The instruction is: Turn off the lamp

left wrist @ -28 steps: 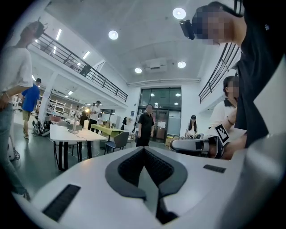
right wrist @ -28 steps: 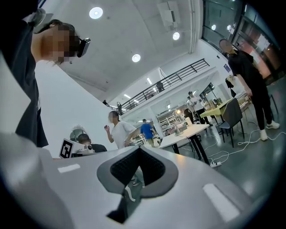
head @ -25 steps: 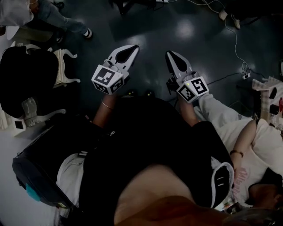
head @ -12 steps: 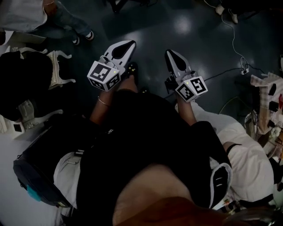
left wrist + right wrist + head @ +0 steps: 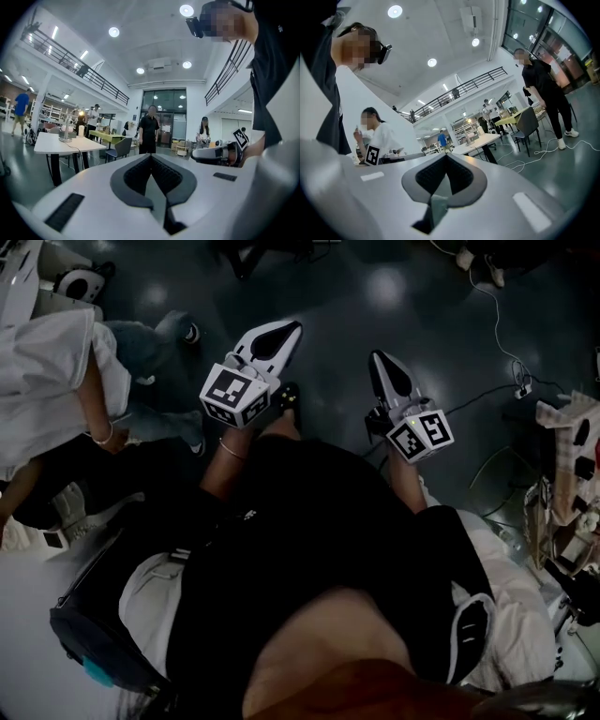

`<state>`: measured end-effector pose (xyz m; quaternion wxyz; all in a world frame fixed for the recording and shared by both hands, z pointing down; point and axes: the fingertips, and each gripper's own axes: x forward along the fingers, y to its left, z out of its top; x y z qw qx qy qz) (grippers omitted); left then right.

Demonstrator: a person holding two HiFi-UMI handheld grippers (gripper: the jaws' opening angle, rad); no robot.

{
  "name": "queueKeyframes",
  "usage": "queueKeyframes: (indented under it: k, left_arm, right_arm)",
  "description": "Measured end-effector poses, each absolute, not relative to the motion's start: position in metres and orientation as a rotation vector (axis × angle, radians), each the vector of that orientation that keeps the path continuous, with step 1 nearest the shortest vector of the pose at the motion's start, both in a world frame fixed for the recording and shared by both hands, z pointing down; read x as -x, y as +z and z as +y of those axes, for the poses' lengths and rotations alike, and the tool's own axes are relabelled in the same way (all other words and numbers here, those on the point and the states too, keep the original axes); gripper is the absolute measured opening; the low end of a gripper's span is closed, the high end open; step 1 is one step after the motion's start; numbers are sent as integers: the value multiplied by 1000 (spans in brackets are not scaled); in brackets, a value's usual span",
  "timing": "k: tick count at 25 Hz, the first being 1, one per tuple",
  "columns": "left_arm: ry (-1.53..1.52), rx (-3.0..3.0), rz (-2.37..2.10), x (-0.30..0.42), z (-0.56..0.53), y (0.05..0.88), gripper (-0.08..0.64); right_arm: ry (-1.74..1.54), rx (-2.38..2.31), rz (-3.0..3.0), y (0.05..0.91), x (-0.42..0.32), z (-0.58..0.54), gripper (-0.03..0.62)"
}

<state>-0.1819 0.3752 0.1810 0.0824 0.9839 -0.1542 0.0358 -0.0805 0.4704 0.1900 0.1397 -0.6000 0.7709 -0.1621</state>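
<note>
Though far, lamp (image 5: 68, 132) beyond left gripper (image 5: 151, 156)

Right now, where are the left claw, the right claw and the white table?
left claw (image 5: 292, 329): head view, at its closed tips.
right claw (image 5: 378, 360): head view, at its closed tips.
white table (image 5: 49, 143): left gripper view, on the bare tabletop.

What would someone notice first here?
Two white grippers jump out against the dark floor in the head view: the left gripper and the right gripper, side by side, both shut and empty. In the left gripper view, a white table stands at the left under bright ceiling lights.
</note>
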Motion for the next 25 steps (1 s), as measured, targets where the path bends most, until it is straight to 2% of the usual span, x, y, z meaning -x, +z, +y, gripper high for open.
queueKeyframes:
  k: [25]
  left_arm:
    - [93, -2881, -593, 215, 173, 181, 6]
  right_arm:
    - [-485, 1770, 2253, 185, 101, 262, 0]
